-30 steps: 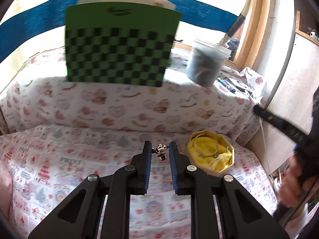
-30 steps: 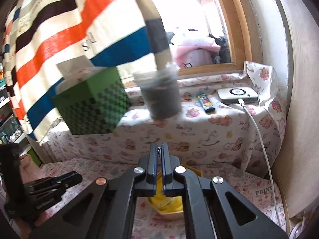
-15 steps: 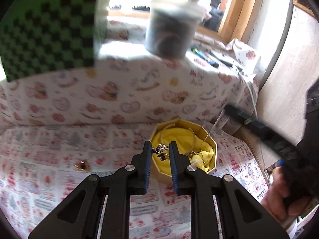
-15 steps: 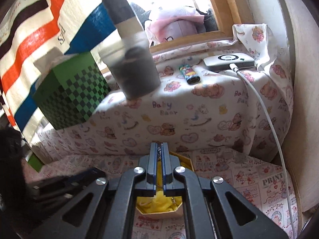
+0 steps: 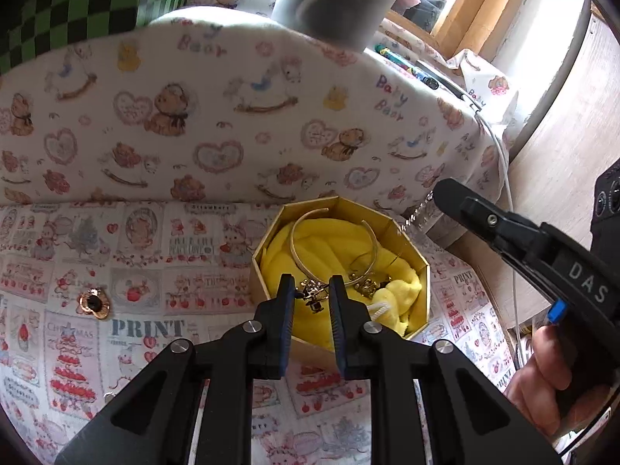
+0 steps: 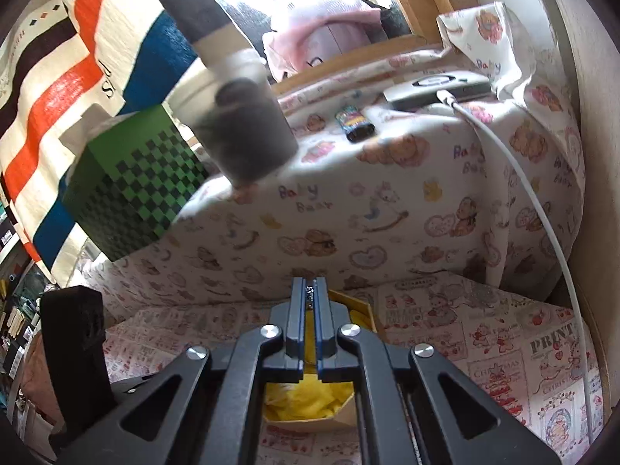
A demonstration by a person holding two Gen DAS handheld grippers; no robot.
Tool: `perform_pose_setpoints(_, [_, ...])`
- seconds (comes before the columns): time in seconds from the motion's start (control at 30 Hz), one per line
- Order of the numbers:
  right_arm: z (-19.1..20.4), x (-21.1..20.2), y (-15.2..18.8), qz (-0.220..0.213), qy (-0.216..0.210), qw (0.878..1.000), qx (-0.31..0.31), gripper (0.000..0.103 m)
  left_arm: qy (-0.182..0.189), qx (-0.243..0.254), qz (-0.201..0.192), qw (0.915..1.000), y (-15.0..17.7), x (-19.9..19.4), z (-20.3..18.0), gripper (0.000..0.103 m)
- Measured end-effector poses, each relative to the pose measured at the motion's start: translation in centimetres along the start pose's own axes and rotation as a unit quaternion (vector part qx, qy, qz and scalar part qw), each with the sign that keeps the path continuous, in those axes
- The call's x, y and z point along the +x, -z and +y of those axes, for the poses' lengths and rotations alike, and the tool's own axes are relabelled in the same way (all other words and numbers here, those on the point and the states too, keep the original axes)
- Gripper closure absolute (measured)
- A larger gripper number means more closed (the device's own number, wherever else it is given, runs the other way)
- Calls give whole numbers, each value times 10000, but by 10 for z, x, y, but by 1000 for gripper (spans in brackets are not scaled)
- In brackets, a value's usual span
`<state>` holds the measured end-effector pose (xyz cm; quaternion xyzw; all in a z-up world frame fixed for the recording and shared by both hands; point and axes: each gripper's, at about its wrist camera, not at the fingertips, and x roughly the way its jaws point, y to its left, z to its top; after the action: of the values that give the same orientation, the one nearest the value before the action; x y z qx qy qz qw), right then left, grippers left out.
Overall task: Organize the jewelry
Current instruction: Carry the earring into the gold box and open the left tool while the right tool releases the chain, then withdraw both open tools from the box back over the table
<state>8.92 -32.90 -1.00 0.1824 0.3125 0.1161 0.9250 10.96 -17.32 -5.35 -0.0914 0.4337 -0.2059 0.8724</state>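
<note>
1. Octagonal box sits on the table, w/ a raised ledge behind it.
2. Bangle lies in the box on a cloth.
3. Left claw is over the box's near edge, small trinket btwn its pads.
4. Brooch lies on the table, well left of the box.
5. Right claw is right of the box, chain hanging from it.
6. Checkered box & cup stand on the ledge.

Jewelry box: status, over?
Left gripper shut on small charm over gold box. Right gripper shut on thin chain. Brooch still on cloth.
</note>
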Motion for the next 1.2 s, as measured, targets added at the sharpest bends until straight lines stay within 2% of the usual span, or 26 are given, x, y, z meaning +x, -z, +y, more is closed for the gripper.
perform_pose_setpoints(0.17, [-3,10,5,227,-131,9997,-6,100,8,88,-11,10000,-1,-4,-2,86])
perform_pose_setpoints(0.37, [-2,11,8,271,-147,9995,-19,99,-208,297,-246,9990,-1,-23,-10,86])
perform_pose_setpoints(0.47, [-2,10,8,290,-158,9995,32,98,-443,421,-514,9968,-3,-44,-11,85])
perform_pose_setpoints(0.6, [4,5,7,217,-88,9997,-74,89,-745,528,-922,9915,-4,-78,-5,82])
perform_pose_setpoints(0.83, [29,-5,12,77,29,9985,-547,89,-1496,772,-1524,9739,14,-128,21,80])
perform_pose_setpoints(0.9, [36,-5,15,78,23,9980,-629,89,-1523,723,-1560,9733,17,-133,31,77])
perform_pose_setpoints(1.03, [49,-2,24,96,33,9964,-840,76,-1549,497,-1531,9747,23,-130,57,73])
perform_pose_setpoints(1.2, [60,13,37,293,138,9940,-1042,76,-1590,288,-1208,9794,31,-111,80,72])
